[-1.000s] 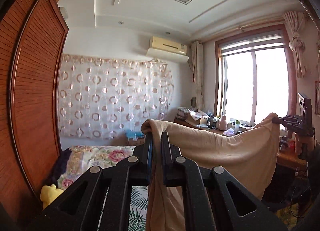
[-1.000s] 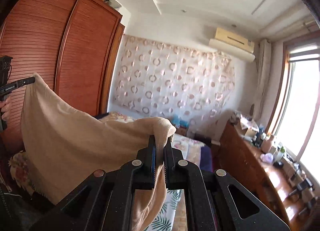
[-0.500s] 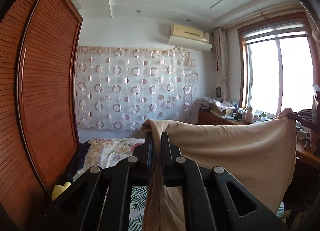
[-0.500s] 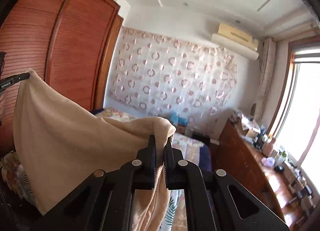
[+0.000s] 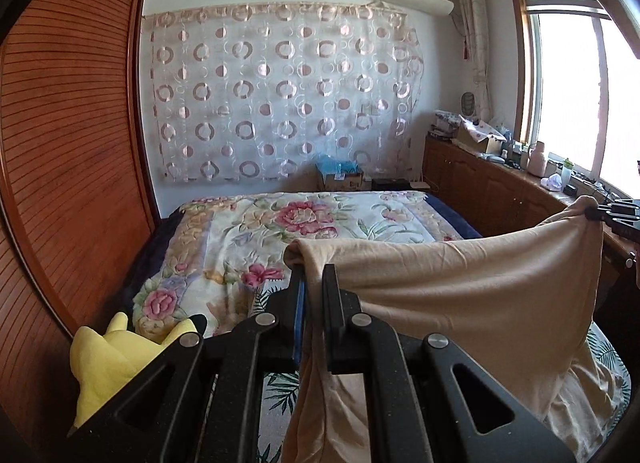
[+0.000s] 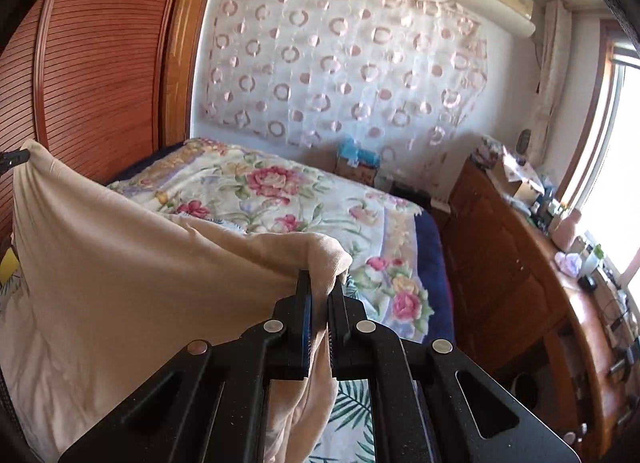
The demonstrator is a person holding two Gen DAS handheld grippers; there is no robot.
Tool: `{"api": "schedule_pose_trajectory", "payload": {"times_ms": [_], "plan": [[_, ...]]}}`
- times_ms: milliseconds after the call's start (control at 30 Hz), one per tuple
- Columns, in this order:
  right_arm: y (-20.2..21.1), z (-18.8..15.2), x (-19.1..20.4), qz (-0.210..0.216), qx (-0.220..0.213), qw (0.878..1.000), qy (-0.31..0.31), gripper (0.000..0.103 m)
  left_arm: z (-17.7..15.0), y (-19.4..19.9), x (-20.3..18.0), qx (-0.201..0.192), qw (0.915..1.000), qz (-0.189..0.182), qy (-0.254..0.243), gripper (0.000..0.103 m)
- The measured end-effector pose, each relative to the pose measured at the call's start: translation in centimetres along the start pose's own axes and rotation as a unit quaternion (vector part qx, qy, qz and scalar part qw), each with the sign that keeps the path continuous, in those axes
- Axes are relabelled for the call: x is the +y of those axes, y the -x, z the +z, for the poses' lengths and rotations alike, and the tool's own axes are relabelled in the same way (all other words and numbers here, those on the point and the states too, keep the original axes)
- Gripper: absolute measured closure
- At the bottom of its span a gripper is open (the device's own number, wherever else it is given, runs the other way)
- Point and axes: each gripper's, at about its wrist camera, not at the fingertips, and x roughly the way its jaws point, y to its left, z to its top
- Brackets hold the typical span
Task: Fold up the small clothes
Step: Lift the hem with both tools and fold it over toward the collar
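Note:
A beige garment hangs stretched between my two grippers over the bed. My left gripper is shut on one top corner of it. My right gripper is shut on the other top corner; it also shows at the right edge of the left wrist view. In the right wrist view the beige garment spreads to the left, where the left gripper's tip pinches it. The lower part of the cloth sags toward the bed.
A bed with a floral blanket and a leaf-print sheet lies below. A yellow plush toy sits at the left. A wooden wardrobe stands left; a cluttered wooden cabinet runs under the window at right.
Both grippers have tilted down and lowered with the garment still stretched between them; the view now takes in the bed instead of the ceiling.

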Motion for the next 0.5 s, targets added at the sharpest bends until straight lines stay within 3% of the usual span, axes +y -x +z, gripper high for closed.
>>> {"api": "schedule_pose_trajectory", "payload": {"times_ms": [267,500], "plan": [[-3.8,3.5,-1.0,0.007,0.039,0.999,-0.010,0.097,-0.4,-5.0,-0.5,0.039,0.9992,-0.001,-0.006,0.095],[-6.7,3.5,-1.6,0.016,0.066,0.997,-0.019,0.097,-0.7,-9.4,-0.5,0.066,0.9977,0.002,-0.014,0.094]]}}
